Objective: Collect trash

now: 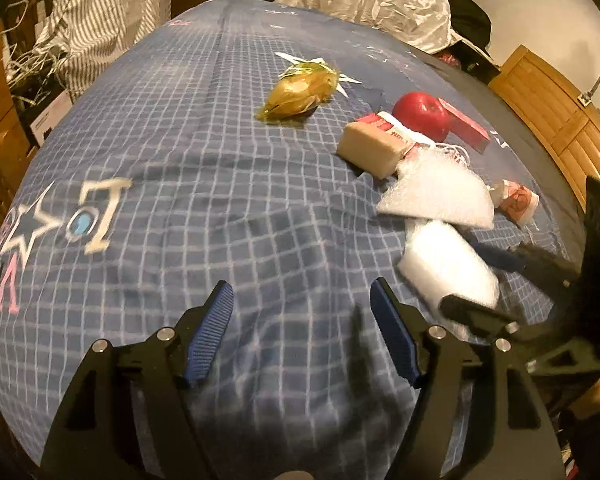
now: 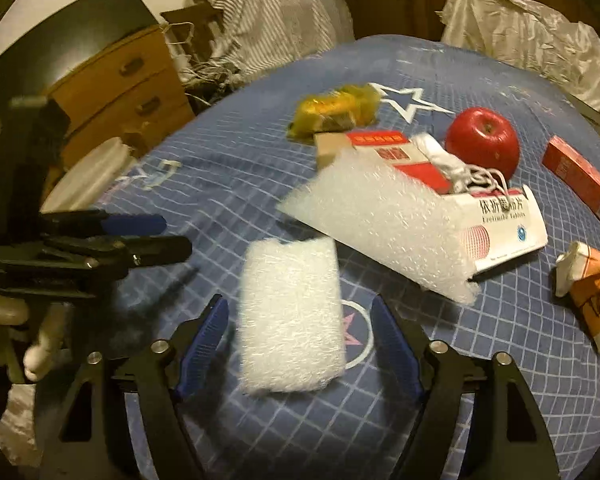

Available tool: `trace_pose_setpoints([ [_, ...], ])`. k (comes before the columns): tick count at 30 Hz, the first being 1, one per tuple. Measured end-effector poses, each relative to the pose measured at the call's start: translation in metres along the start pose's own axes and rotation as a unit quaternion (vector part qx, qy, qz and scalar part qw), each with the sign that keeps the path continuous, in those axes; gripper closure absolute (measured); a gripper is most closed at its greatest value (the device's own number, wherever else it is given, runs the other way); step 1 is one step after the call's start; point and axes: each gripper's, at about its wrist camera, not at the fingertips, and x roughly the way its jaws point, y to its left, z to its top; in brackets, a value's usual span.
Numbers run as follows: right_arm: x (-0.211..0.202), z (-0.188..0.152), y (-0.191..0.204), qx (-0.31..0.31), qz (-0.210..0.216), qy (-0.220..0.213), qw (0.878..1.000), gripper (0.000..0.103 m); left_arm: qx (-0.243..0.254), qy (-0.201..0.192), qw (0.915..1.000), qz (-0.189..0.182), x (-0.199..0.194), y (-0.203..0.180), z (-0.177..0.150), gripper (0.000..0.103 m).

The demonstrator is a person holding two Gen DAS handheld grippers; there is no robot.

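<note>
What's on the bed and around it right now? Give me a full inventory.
Blue checked bedcover: one, under everything.
Small white foam pad: one, between the right gripper's open jaws, not gripped.
Larger white foam sheet: one, leaning on boxes.
White medicine box: one, red print, centre.
Red-and-white carton: one, behind it.
Red apple: one.
Red flat box: one, far right.
Yellow plastic wrapper: one, far side.
Crumpled orange-and-white paper: one, right edge.
Wooden drawers: one, beside the bed.
Left gripper: open, empty.
Right gripper: open.
</note>
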Motion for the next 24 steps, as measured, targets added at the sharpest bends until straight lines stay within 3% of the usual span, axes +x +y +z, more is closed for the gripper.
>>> trace_pose_setpoints([
  [2,0.002,-0.002,-0.007,0.015,-0.003,-0.006,1.0,0.051,0.004,0.002,1.0,0.001,0.006,-0.003,0.005,0.035],
  [10,-0.036,-0.044,-0.057,0.064,-0.012,-0.008,0.998,0.051,0.034,0.005,0.9994,-0.011,0.019,-0.036,0.008,0.033],
  [12,-0.05,-0.055,-0.061,0.052,-0.001,-0.006,0.999,0.044,0.038,0.005,0.9992,-0.013,0.022,-0.043,0.008,0.029],
  [13,-0.06,-0.059,-0.064,0.048,-0.001,-0.01,0.999,0.03,0.041,0.005,0.9991,-0.011,0.024,-0.048,0.007,0.028],
  [14,-0.07,-0.062,-0.066,0.041,0.004,-0.016,0.999,0.025,0.044,0.005,0.999,-0.01,0.025,-0.053,0.006,0.028],
  [17,-0.101,-0.061,-0.079,0.03,0.026,-0.035,0.999,0.025,0.052,0.007,0.9985,-0.015,0.024,-0.064,0.004,0.028],
  [19,-0.118,-0.052,-0.089,0.004,0.004,-0.054,0.999,0.026,0.054,0.009,0.9984,-0.017,0.024,-0.07,0.001,0.028],
  [21,-0.123,-0.038,-0.098,-0.036,-0.044,-0.062,0.996,0.03,0.053,0.008,0.9984,-0.017,0.022,-0.075,-0.003,0.028],
  [23,-0.108,-0.027,-0.108,-0.092,-0.101,-0.047,0.989,0.041,0.049,0.009,0.9984,-0.026,0.022,-0.078,-0.007,0.028],
  [24,-0.102,-0.025,-0.113,-0.103,-0.109,-0.037,0.988,0.043,0.048,0.011,0.9983,-0.03,0.022,-0.08,-0.009,0.028],
])
